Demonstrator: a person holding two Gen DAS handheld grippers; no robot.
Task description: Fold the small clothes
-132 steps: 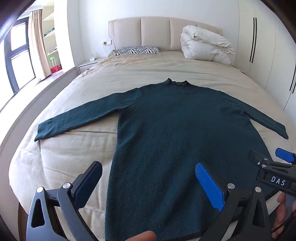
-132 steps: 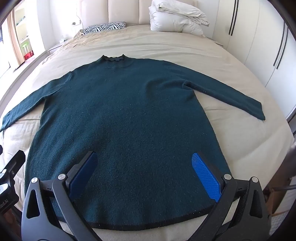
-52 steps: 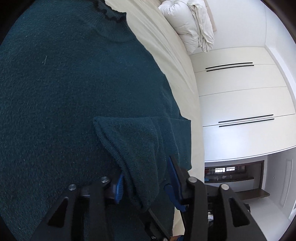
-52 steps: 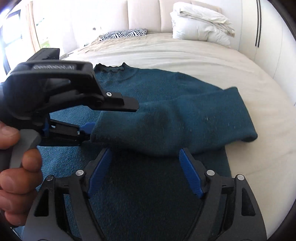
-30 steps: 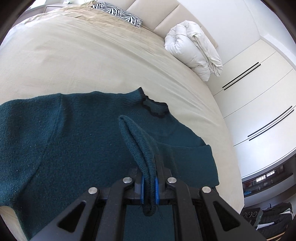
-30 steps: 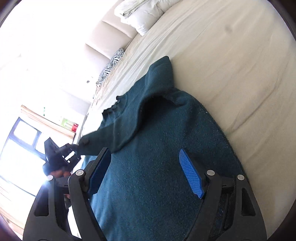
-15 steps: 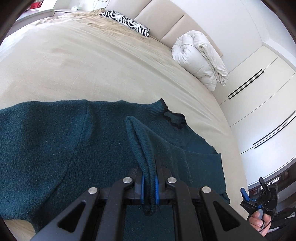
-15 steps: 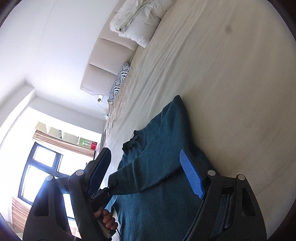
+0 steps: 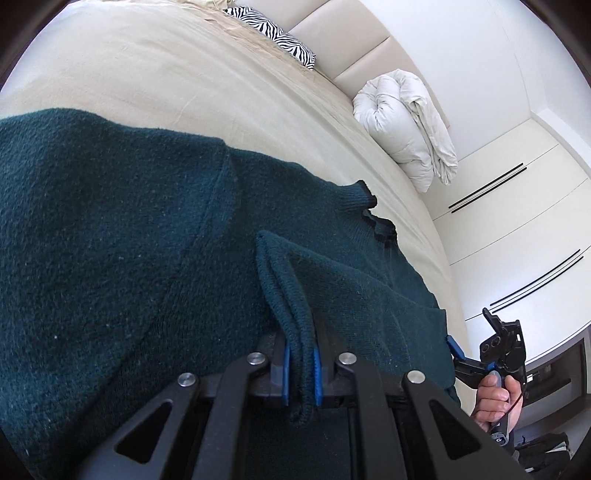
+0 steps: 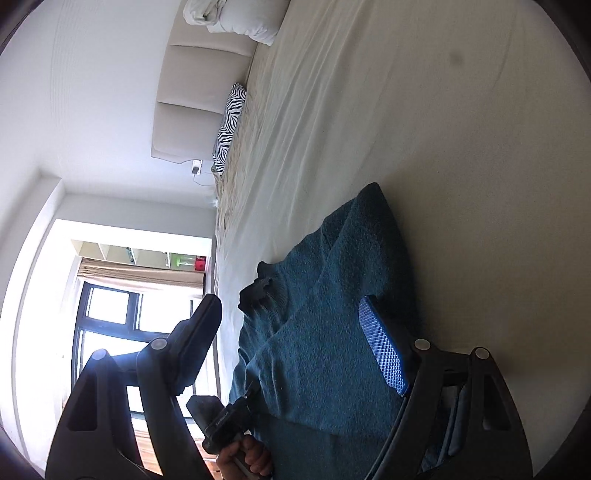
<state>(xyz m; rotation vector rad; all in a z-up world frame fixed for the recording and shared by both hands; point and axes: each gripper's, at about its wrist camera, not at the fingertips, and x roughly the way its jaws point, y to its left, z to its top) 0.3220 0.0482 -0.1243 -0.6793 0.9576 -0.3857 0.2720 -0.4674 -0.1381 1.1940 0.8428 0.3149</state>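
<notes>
Currently the dark teal knitted sweater (image 9: pixel 110 258) lies flat on the beige bed sheet (image 9: pixel 166 81), with its dark-trimmed neck opening (image 9: pixel 376 221) toward the padded cream headboard (image 9: pixel 332 44). One sleeve is folded across the body of the sweater, and its ribbed cuff (image 9: pixel 291 314) sits between the blue pads of the left gripper (image 9: pixel 300 365). The pads are close together and pinch the cuff, though the jaws have just been opening slightly; the cuff end hangs below the pads. In the right wrist view the same sleeve runs diagonally from the shoulder area down to the left gripper (image 10: pixel 240 402), held in a person's hand (image 10: pixel 243 461). The right gripper (image 10: pixel 291 332) has its jaws wide apart with nothing between them; it hovers over the sweater's edge near the bare sheet, and one blue textured pad (image 10: pixel 384 354) is clearly visible. From the left wrist view, the right gripper (image 9: pixel 476 350) appears at the far side of the sweater, held in the other hand (image 9: pixel 495 398). A zebra-striped pillow (image 9: pixel 273 33) and a rolled white duvet (image 9: pixel 406 125) sit at the head of the bed, well apart from the sweater. White wardrobe doors with black bar handles (image 9: pixel 517 221) stand beyond the bed.
</notes>
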